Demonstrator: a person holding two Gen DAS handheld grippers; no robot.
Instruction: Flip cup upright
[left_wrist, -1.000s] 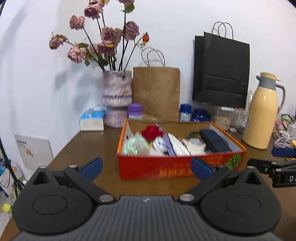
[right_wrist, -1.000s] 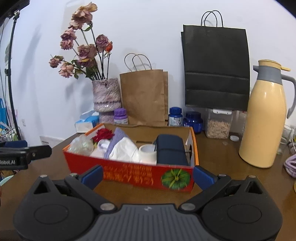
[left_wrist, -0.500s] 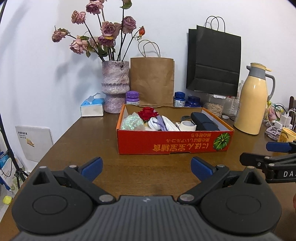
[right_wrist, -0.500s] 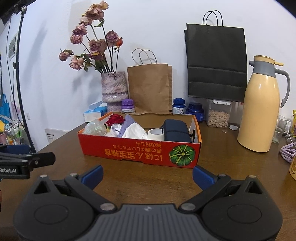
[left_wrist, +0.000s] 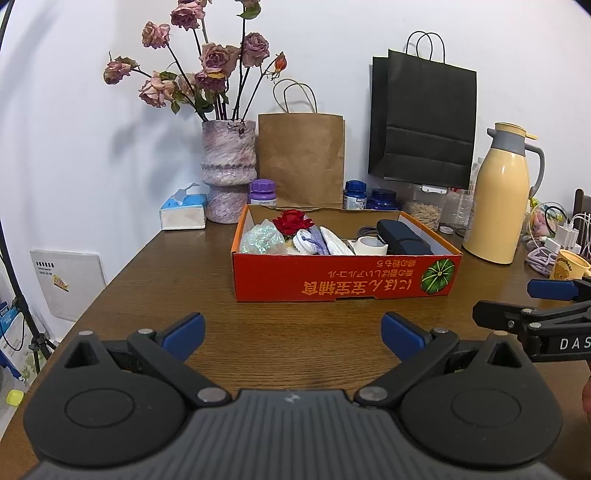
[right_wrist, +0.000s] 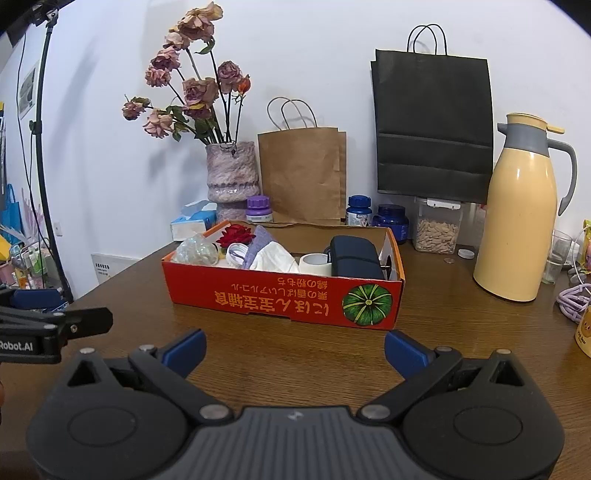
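Cup yellow, bear print, partly visible at table's right edge; both jaws wide, empty.

wooden table, red box, thermos

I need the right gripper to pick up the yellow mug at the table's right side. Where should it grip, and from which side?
Probably the yellow mug's round side wall, with the jaws straddling the body. Bring the open right gripper in level from the near side, since the purple cable lies just behind the mug. The handle and the way the mug stands cannot be made out.
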